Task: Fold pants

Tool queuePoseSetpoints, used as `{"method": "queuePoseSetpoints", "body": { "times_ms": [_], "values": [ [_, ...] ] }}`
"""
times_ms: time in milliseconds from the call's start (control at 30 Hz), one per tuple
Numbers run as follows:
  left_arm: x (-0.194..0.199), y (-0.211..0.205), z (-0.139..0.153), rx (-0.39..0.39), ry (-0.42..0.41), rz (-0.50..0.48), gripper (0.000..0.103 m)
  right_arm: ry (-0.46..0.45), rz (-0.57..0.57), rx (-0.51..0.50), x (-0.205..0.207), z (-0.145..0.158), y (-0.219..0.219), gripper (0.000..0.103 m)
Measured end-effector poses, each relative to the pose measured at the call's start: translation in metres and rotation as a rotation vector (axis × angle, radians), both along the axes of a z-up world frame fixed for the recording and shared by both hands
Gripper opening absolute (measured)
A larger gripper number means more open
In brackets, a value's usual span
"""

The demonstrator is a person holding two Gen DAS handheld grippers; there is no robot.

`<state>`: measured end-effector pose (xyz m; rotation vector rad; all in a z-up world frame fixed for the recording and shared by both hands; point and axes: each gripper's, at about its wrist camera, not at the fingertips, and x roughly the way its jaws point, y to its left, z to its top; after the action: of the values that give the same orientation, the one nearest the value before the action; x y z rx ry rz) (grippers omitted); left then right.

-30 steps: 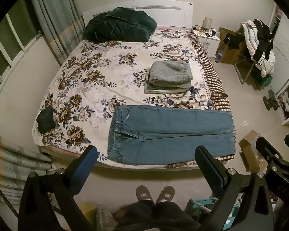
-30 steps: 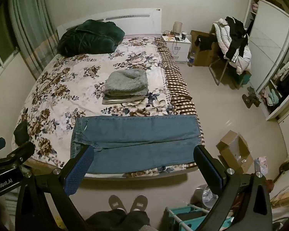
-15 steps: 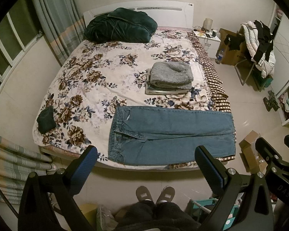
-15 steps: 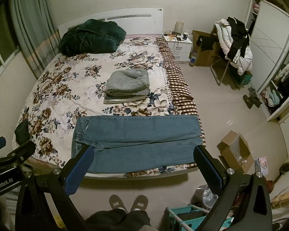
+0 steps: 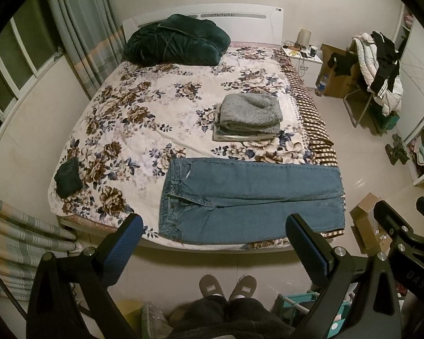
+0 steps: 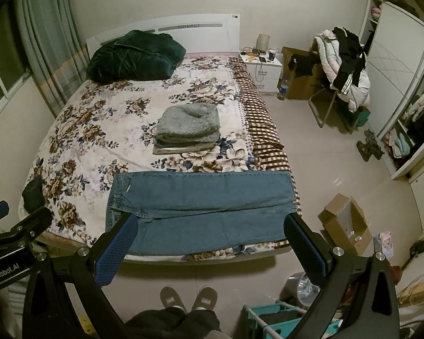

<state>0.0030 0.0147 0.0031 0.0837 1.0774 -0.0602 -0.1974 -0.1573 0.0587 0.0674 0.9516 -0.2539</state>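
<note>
Blue ribbed pads face each other across a wide gap on the left gripper [image 5: 214, 234], its fingers spread apart and holding nothing, well back from the bed. The right gripper [image 6: 209, 236] is just the same, spread wide and empty, raised beside its partner above the person's slippers [image 6: 188, 297] on the pale floor. Past both, the jeans [image 5: 248, 199] lie flat across the foot of the bed [image 5: 144, 118], waistband to the left, legs running right to the mattress edge, one leg lying partly over the other. Behind the jeans, apart from them, sits a stack of folded clothes [image 5: 250, 117] topped by a grey fleece. A small dark bundle [image 5: 68, 178] rests at the bed's left corner, and a green blanket [image 5: 176, 41] is heaped against the headboard. A cardboard box [image 6: 344, 223] stands open on the floor to the right.
</note>
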Motion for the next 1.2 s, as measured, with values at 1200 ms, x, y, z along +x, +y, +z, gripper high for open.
{"method": "queuePoseSetpoints", "body": {
  "times_ms": [1200],
  "values": [
    [0.006, -0.019, 0.007, -0.002, 0.012, -0.012, 0.103, 0.019, 0.003, 0.007, -0.006, 0.001, -0.003, 0.103]
  ]
}}
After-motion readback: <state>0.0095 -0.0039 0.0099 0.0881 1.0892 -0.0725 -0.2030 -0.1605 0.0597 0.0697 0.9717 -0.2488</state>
